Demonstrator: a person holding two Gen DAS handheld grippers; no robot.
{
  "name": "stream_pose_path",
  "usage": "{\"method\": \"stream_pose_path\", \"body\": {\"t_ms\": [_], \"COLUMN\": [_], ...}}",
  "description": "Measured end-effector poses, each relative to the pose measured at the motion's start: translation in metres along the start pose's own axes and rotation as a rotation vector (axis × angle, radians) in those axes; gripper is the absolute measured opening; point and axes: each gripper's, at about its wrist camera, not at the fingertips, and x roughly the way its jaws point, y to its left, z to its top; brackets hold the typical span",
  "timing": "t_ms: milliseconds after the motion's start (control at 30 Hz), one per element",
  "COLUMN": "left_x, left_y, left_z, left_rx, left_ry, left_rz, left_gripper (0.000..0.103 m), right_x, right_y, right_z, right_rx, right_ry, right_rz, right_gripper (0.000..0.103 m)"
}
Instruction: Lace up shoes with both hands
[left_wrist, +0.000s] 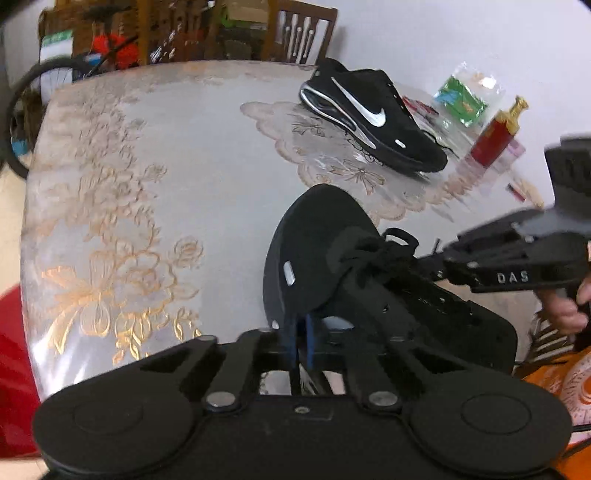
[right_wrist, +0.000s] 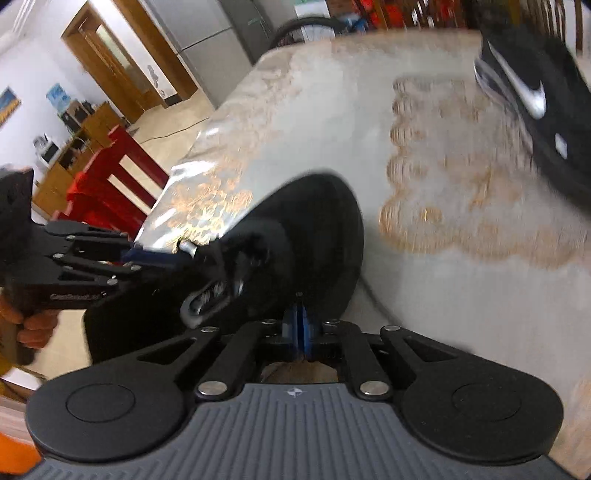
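I have the near black sneaker (left_wrist: 317, 240) at the surface (left_wrist: 166, 155) edge, my left gripper (left_wrist: 301, 332) pressed together at its side to steady it, my right gripper (right_wrist: 300, 328) nearly closed by its black laces (left_wrist: 380, 251), seemingly holding nothing yet.

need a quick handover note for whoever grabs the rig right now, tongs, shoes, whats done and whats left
Left tongs: shut, at the side edge of the near shoe; whether the pads pinch it I cannot tell.
Right tongs: pads nearly together, nothing visibly between them, poised over the same shoe near its laces.
Near shoe lies at the table's front edge, its laces bunched loose at the throat.
Far shoe sits on its own further back, beside a red bottle.
Done: both tongs brought to the near shoe.
Left: pick up the lace ends, thread and tighten. The far shoe's lacing is not readable from here.
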Motion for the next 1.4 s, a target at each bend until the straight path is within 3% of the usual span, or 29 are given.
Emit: {"method": "stream_pose_path", "body": {"t_ms": [100,233,333,433,500,600,667,800,933,1033,1100,1167,1233,1300,1400], "left_x": [0.004,-0.020,-0.061,-0.098,-0.105,-0.098,-0.081,-0.051,-0.047,-0.051,-0.052,-0.051,-0.051,-0.052,-0.053], "left_y": [-0.015,-0.010,0.011,0.022,0.023,0.018,0.007,-0.018,-0.032,-0.027,-0.028,-0.031,-0.033,-0.033,-0.034], "left_z": [0.000,-0.003,-0.006,-0.011,-0.014,-0.021,-0.029,-0.046,-0.054,-0.059,-0.064,-0.066,-0.065,-0.065,-0.065], "left_rx": [0.034,-0.122,-0.317,-0.354,-0.318,-0.292,-0.293,-0.320,-0.318,-0.340,-0.357,-0.365,-0.369,-0.381,-0.383], "left_ry": [-0.040,-0.158,-0.288,-0.363,-0.337,-0.260,-0.203,-0.121,-0.128,-0.143,-0.156,-0.168,-0.179,-0.184,-0.185], "left_rz": [0.114,0.227,0.337,0.460,0.469,0.411,0.352,0.259,0.257,0.253,0.252,0.259,0.268,0.269,0.271], "left_gripper": [0.001,0.001,0.000,0.001,0.002,0.023,0.039,0.041,0.041,0.048,0.049,0.049,0.049,0.049,0.050], "right_x": [0.001,0.005,0.006,0.005,0.001,-0.016,-0.029,-0.030,0.009,0.048,0.071,0.086,0.096,0.098,0.075], "right_y": [0.000,-0.011,-0.016,-0.016,-0.014,-0.002,0.009,0.038,0.077,0.109,0.124,0.132,0.139,0.141,0.132], "right_z": [0.005,0.006,0.006,0.007,0.009,0.017,0.024,0.044,0.063,0.072,0.073,0.070,0.071,0.082,0.108], "right_rx": [-0.015,0.026,0.055,0.060,0.047,-0.036,-0.113,-0.266,-0.473,-0.717,-0.843,-0.934,-0.947,-0.822,-0.492], "right_ry": [-0.024,-0.047,-0.054,-0.055,-0.061,-0.084,-0.104,-0.101,0.009,0.158,0.277,0.348,0.388,0.403,0.350], "right_rz": [-0.024,-0.023,-0.014,-0.017,-0.033,-0.063,-0.063,0.039,0.124,0.106,0.061,0.029,0.021,0.094,0.466], "right_gripper": [0.006,0.006,0.007,0.008,0.011,0.016,0.037,0.040,0.039,0.037,0.030,0.018,0.005,0.004,0.003]}}
